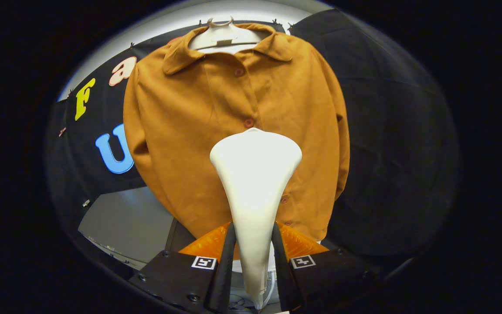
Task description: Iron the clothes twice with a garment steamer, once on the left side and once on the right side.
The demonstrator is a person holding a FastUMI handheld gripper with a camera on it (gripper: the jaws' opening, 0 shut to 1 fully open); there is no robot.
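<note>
A mustard-brown buttoned shirt (pixel 190 126) hangs on a white hanger (pixel 222 37) against the black booth wall. My gripper (pixel 253 253) is shut on the handle of a white garment steamer (pixel 255 174). The steamer rises from between my fingers. Its wide head sits in front of the shirt's button placket, around mid-chest, covering part of the row of buttons. Whether the head touches the cloth cannot be told.
The black cloth wall (pixel 390 144) stretches behind and to both sides of the shirt. A pale grey surface (pixel 120 222) shows below the shirt's left hem. A thin white cord (pixel 268 296) hangs under the steamer handle.
</note>
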